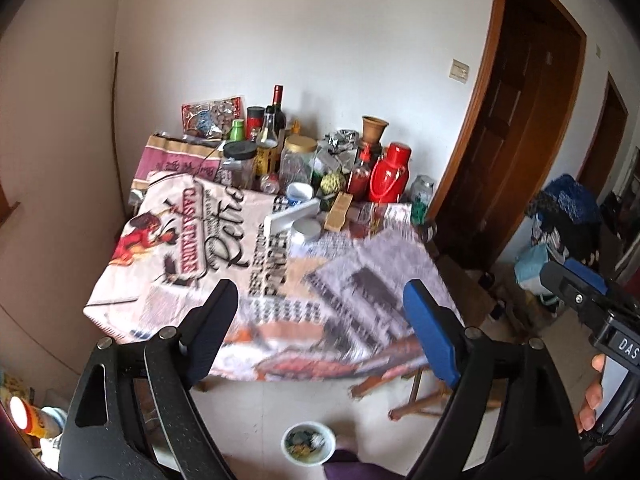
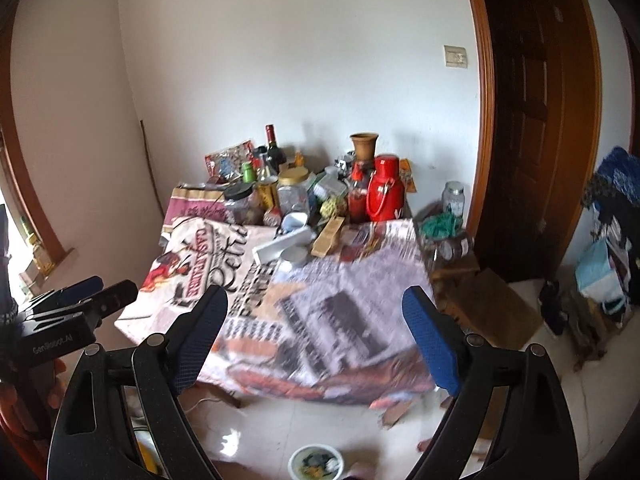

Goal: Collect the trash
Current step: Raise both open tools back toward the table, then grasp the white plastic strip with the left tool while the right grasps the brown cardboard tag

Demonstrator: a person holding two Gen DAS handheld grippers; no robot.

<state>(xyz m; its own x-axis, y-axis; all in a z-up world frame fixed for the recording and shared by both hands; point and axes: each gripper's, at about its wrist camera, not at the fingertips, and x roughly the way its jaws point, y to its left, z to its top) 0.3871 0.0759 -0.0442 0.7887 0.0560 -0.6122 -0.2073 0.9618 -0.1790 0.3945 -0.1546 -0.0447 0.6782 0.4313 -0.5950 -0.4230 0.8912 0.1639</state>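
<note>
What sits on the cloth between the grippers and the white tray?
Nothing: both wrist views show only bare printed tablecloth between the open left gripper and right gripper and the white tray.

Both wrist cameras look down from just beside each other onto the same cluttered table (image 1: 120,312), from near.

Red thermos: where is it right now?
In both wrist views the red thermos stands at the table's far right, against the wall, just right of the red sauce bottle, below the clay vase.
</note>
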